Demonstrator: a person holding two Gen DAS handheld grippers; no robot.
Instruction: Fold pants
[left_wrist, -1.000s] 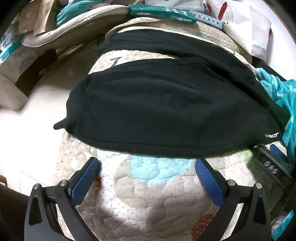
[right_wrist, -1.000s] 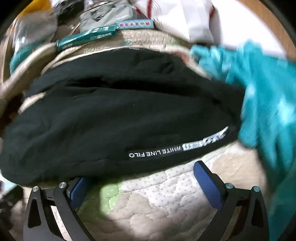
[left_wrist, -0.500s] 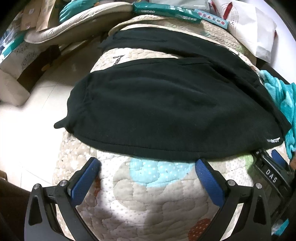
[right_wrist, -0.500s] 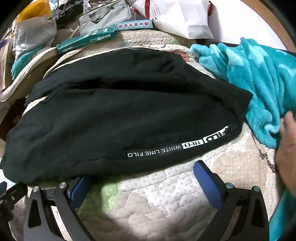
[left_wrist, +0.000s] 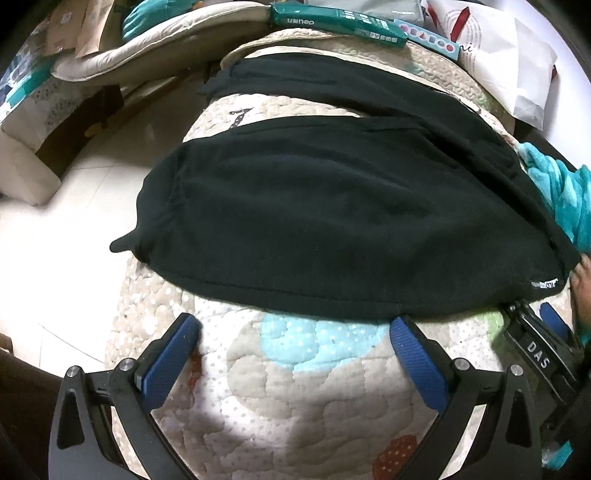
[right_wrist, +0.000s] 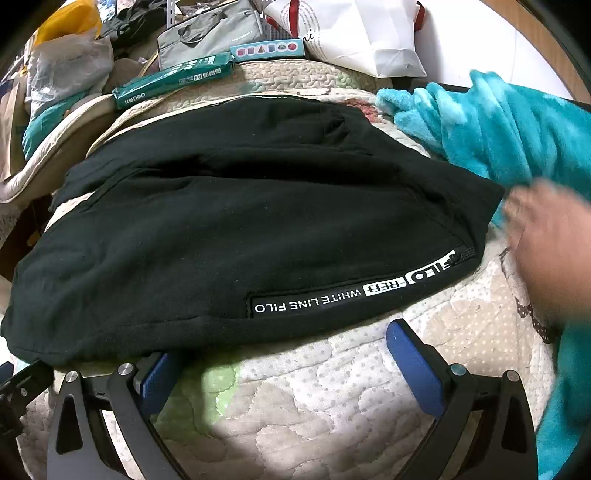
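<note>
Black pants (left_wrist: 332, 221) lie flat across a quilted pad (left_wrist: 295, 387), with both legs running to the far side. In the right wrist view the pants (right_wrist: 240, 229) show a white "WHITE LINE FILO" strip along the near edge. My left gripper (left_wrist: 291, 332) is open and empty, just short of the near hem. My right gripper (right_wrist: 284, 347) is open and empty; its left finger (right_wrist: 159, 373) sits at the pants' edge. The right gripper also shows in the left wrist view (left_wrist: 535, 343) at the right.
A teal fleece blanket (right_wrist: 517, 129) lies right of the pants. A blurred bare hand (right_wrist: 546, 251) is at the pants' right corner. Green boxes (left_wrist: 332, 22), a white bag (right_wrist: 369, 33) and clutter line the far edge. White floor (left_wrist: 55, 258) lies to the left.
A bare hand has come in from the right to the pants' corner. The blanket has settled. Both grippers have stayed open and hardly moved.
</note>
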